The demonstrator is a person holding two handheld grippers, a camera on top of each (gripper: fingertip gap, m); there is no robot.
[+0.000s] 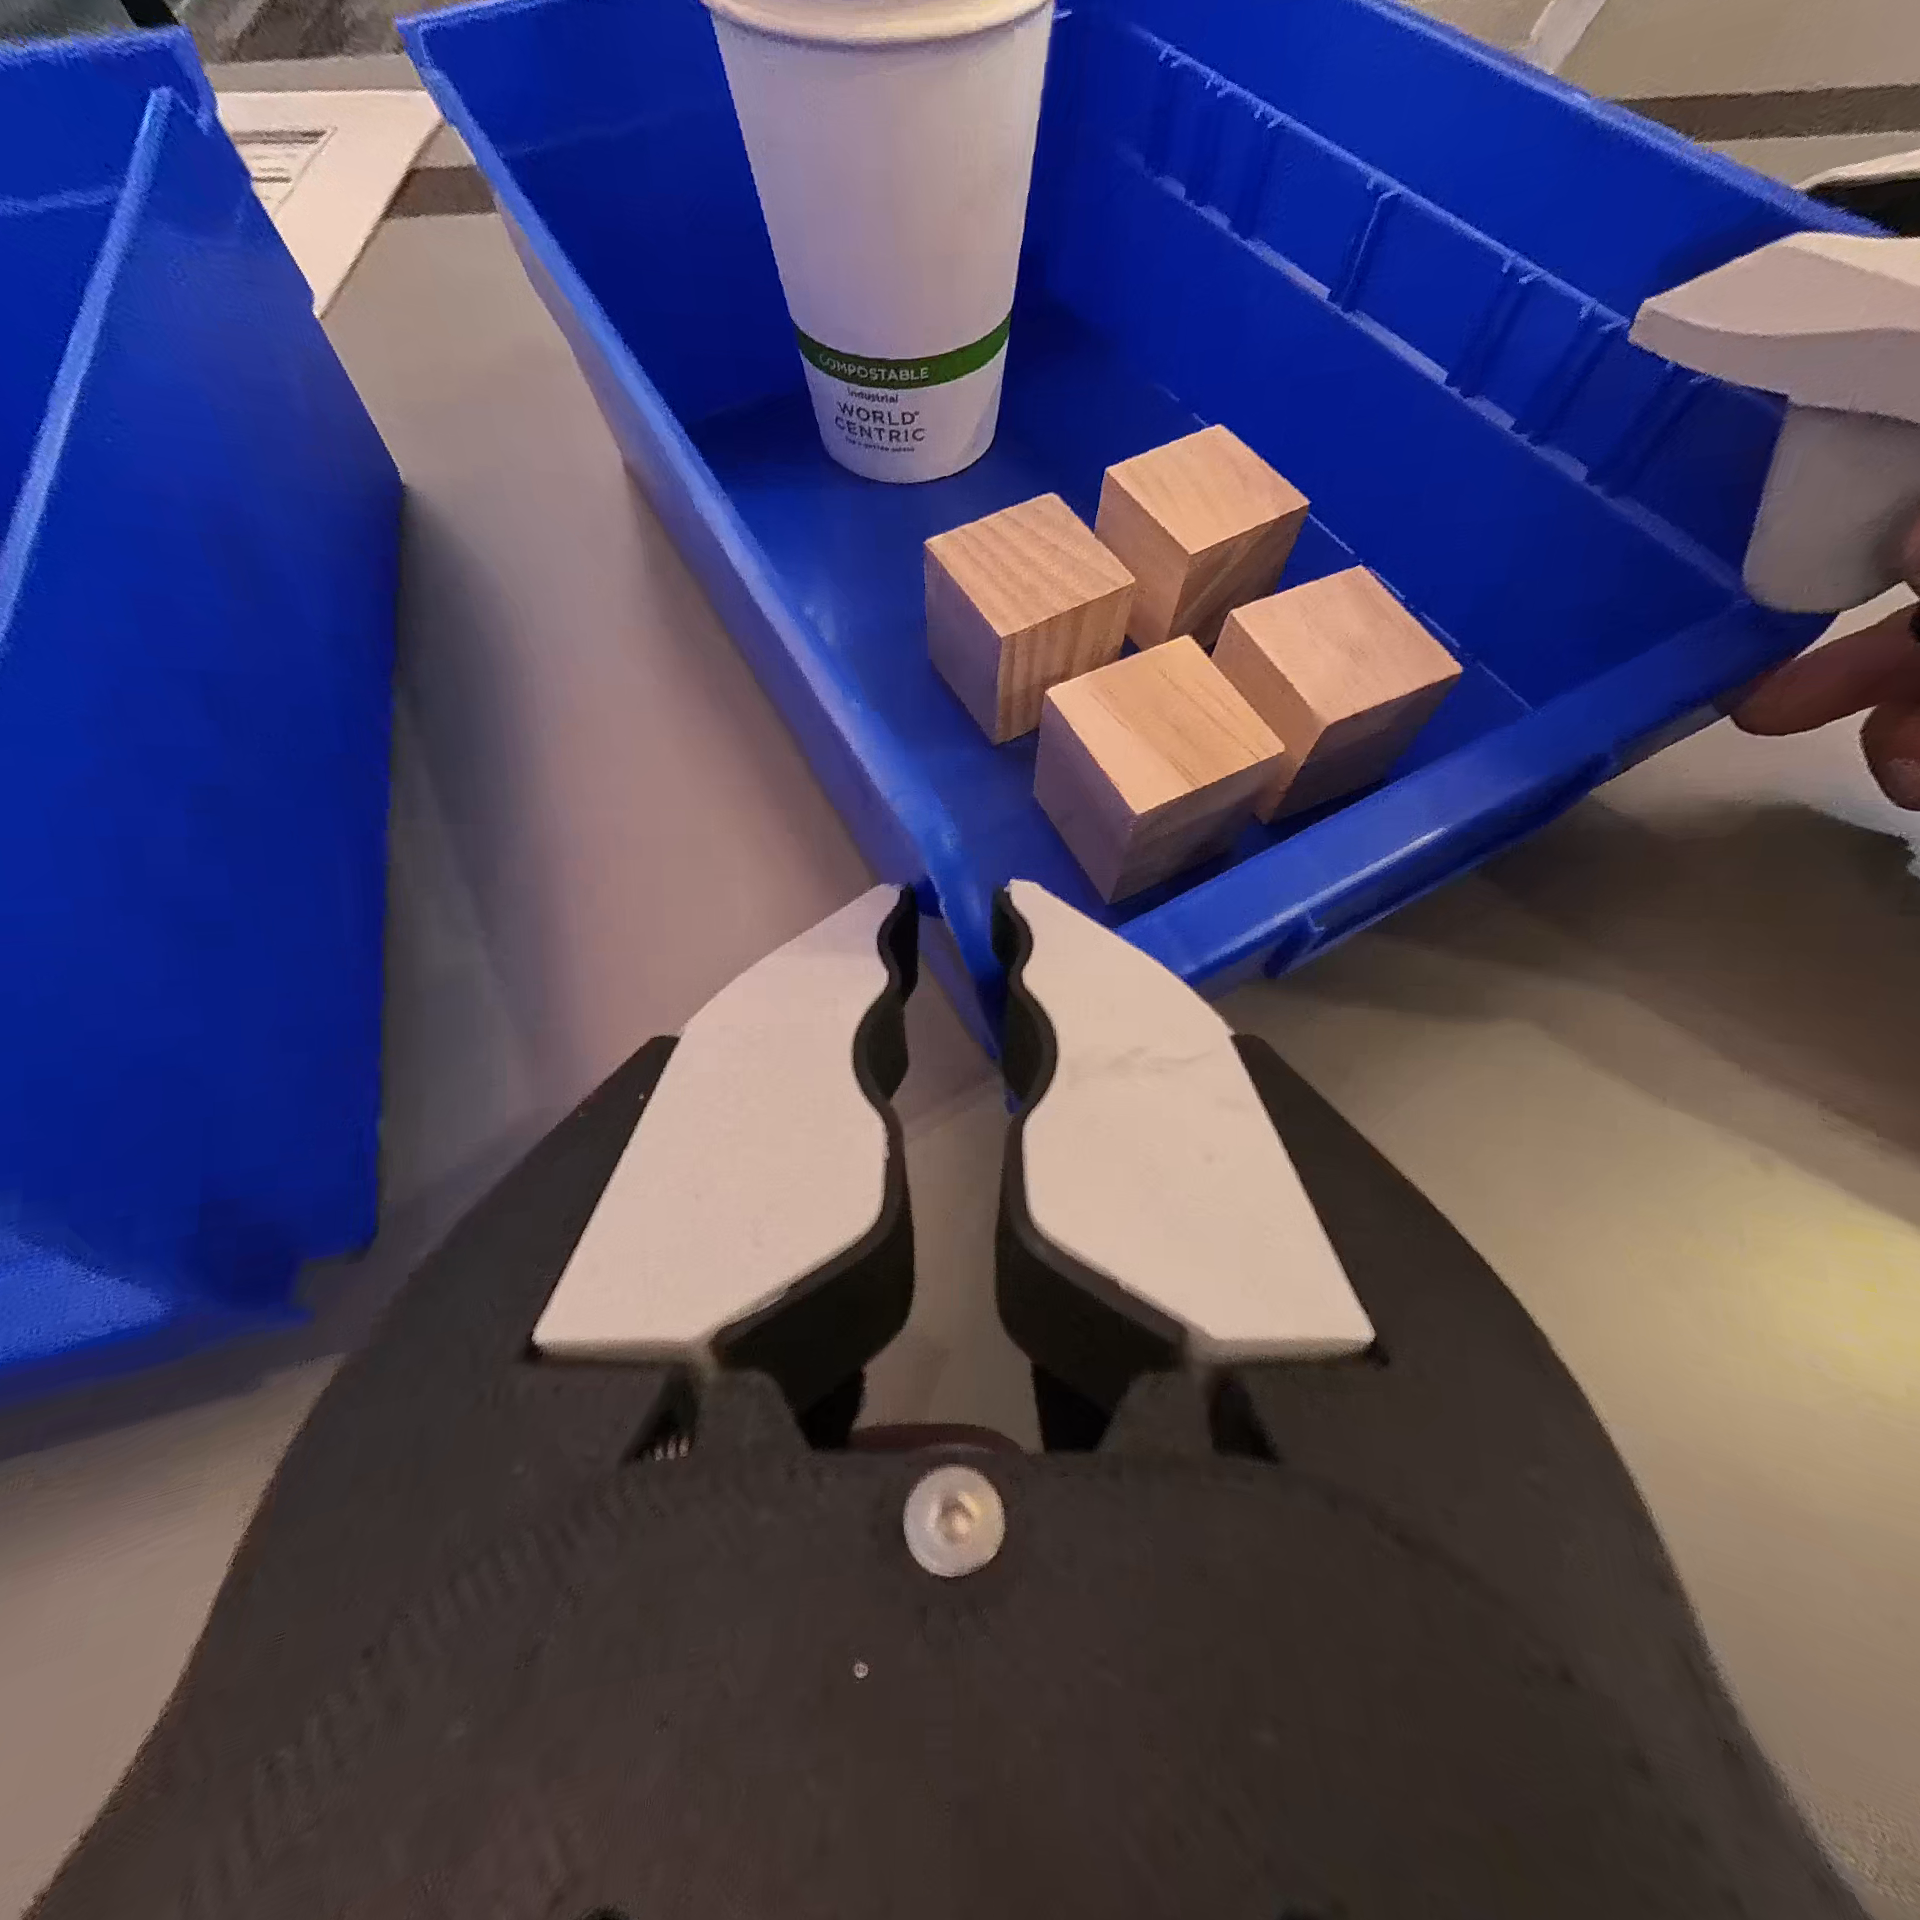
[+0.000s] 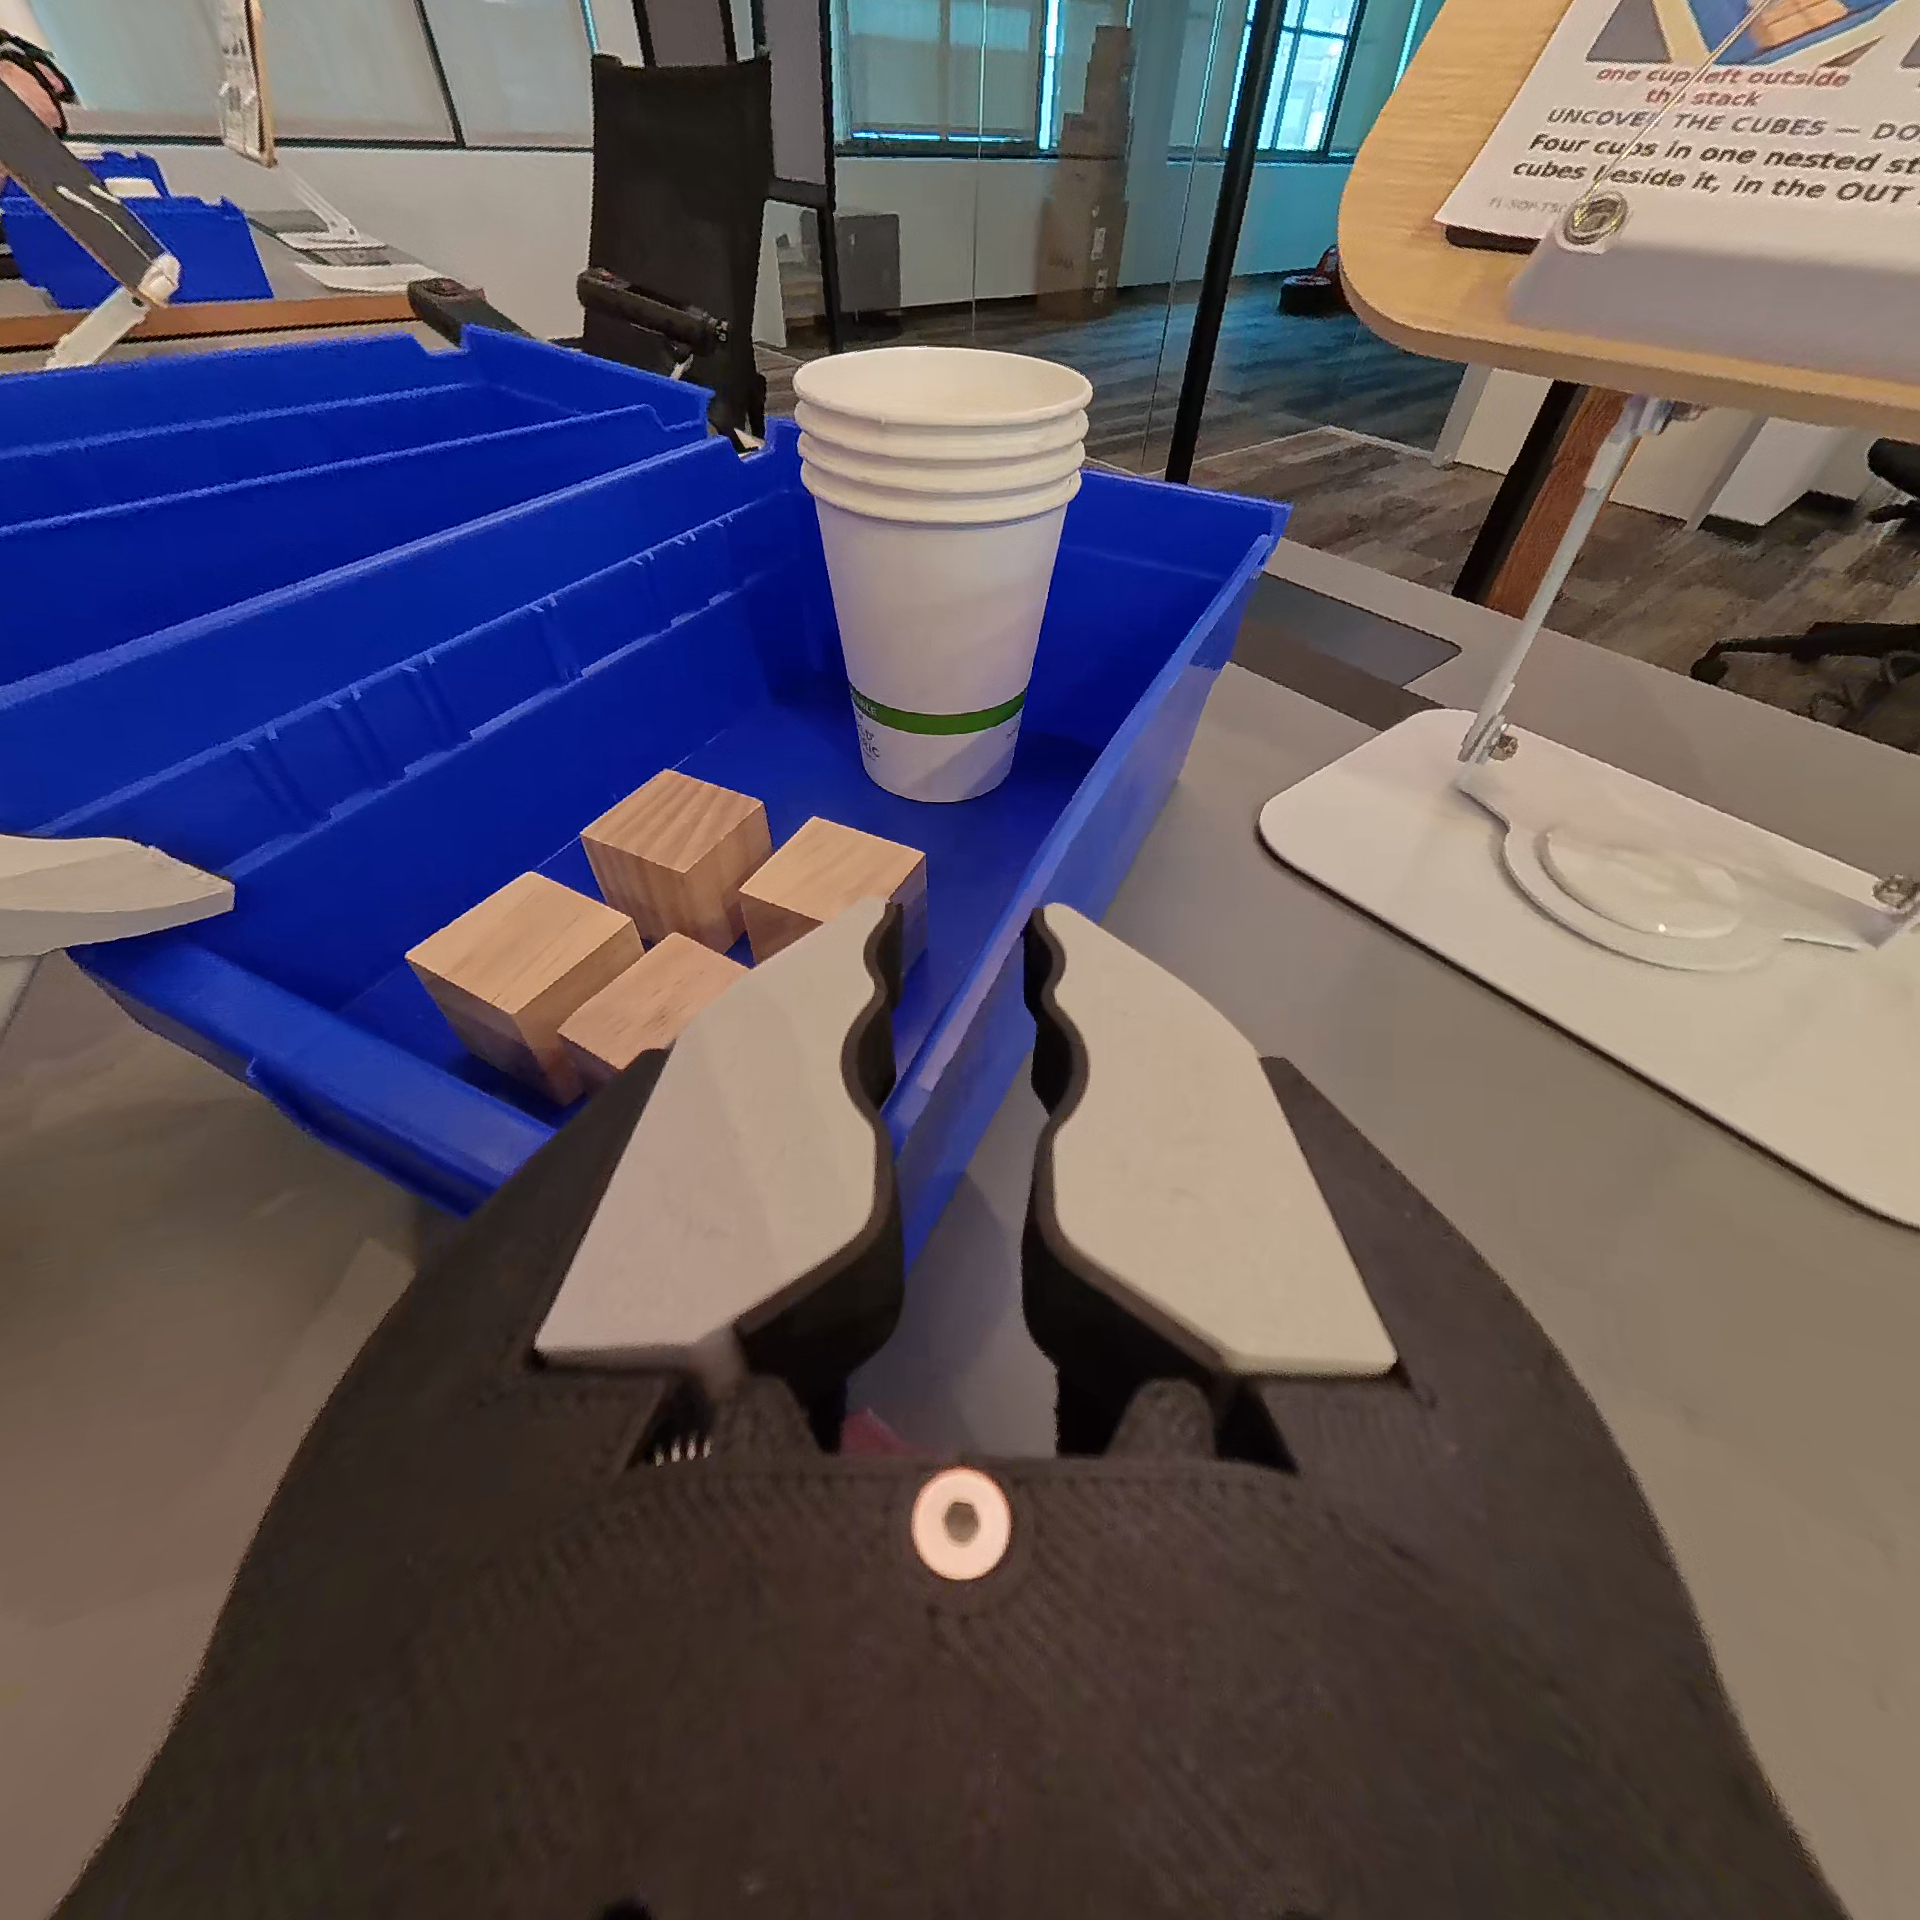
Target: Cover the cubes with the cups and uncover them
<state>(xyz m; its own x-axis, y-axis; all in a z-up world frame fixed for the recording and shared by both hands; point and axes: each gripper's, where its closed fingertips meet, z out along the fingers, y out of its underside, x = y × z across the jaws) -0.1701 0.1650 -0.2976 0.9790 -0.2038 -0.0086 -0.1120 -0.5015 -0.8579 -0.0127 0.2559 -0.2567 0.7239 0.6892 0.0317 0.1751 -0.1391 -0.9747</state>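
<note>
A nested stack of white paper cups [image 1: 894,239] stands upright in the far end of a blue bin [image 1: 1351,239]. Several bare wooden cubes [image 1: 1023,592] sit clustered on the bin floor in front of it. My left gripper [image 1: 956,904] hovers at the bin's near corner, nearly shut and empty. In the right wrist view, the cup stack [image 2: 940,582] and cubes [image 2: 675,842] lie ahead in the bin [image 2: 416,644]. My right gripper [image 2: 961,920] hovers over the bin's right wall, nearly shut with a narrow gap and empty.
A second blue bin [image 1: 156,727] stands close on the left, with grey table between the two. A finger [image 1: 1808,343] of the right gripper and a hand [image 1: 1860,696] show at the bin's right side. A white stand base [image 2: 1558,935] sits on the right under a tilted board [image 2: 1455,260].
</note>
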